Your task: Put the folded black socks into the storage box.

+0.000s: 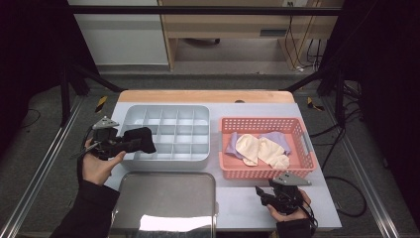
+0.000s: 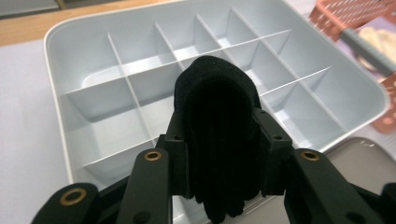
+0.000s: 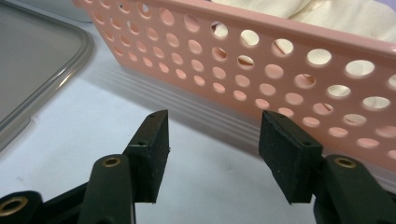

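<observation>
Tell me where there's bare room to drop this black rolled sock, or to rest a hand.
The grey divided organizer has all visible compartments bare under the left gripper and its black sock. Bare tabletop lies between the metal tray and the right gripper. The pink basket is crowded with cloth.

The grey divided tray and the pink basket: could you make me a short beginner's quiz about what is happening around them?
1. True or false: the left gripper is clamped on a rolled black fabric item.
2. Where does that black item hang? A) over the grey plastic divided tray B) inside the pink perforated plastic basket C) on the shiny metal tray
3. What lies inside the pink basket?

Key
1. True; both jaws press on its sides.
2. A, above the tray's near-left compartments.
3. Cream fabric pieces on a lavender one. The right gripper rests open and holds nothing, on the table just outside the basket's near wall.
</observation>
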A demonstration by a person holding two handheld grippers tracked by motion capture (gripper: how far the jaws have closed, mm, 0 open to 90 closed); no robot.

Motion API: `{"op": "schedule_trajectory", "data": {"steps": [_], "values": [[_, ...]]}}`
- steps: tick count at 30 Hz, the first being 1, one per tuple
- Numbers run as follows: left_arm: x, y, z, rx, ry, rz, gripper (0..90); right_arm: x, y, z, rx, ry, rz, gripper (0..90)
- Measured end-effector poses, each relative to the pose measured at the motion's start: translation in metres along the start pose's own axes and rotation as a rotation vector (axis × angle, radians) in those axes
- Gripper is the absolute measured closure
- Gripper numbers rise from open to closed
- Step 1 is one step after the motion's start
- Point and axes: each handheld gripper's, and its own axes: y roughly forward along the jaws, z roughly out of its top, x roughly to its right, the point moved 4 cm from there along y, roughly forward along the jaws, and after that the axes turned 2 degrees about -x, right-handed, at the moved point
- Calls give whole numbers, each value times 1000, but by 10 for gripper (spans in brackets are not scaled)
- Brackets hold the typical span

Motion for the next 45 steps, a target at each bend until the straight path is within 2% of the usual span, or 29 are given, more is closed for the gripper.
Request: {"op": "schedule_trajectory", "data": {"steps": [5, 10, 13, 19, 25, 31, 37, 42, 45], "values": [[-9, 8, -7, -40, -2, 33, 626, 0, 0, 0, -4, 1, 2, 435], [-13, 14, -14, -70, 3, 35, 627, 0, 1, 0, -5, -5, 3, 435], [-14, 17, -17, -104, 14, 36, 629, 0, 2, 0, -10, -4, 1, 435], [-10, 20, -22, -151, 38, 17, 634, 0, 3, -1, -15, -2, 6, 434], [0, 28, -21, -182, 58, -9, 638, -1, 3, -1, -17, -5, 7, 432], [3, 39, -20, -199, 61, 34, 638, -1, 4, -1, -21, -6, 9, 430], [1, 45, -22, -242, 19, 48, 645, -2, 4, -1, -27, -10, 10, 428], [-1, 43, -23, -249, 20, 62, 655, -1, 4, -2, -27, -11, 11, 426], [0, 43, -23, -252, 36, 82, 657, -2, 4, -2, -31, -5, 13, 425]]}}
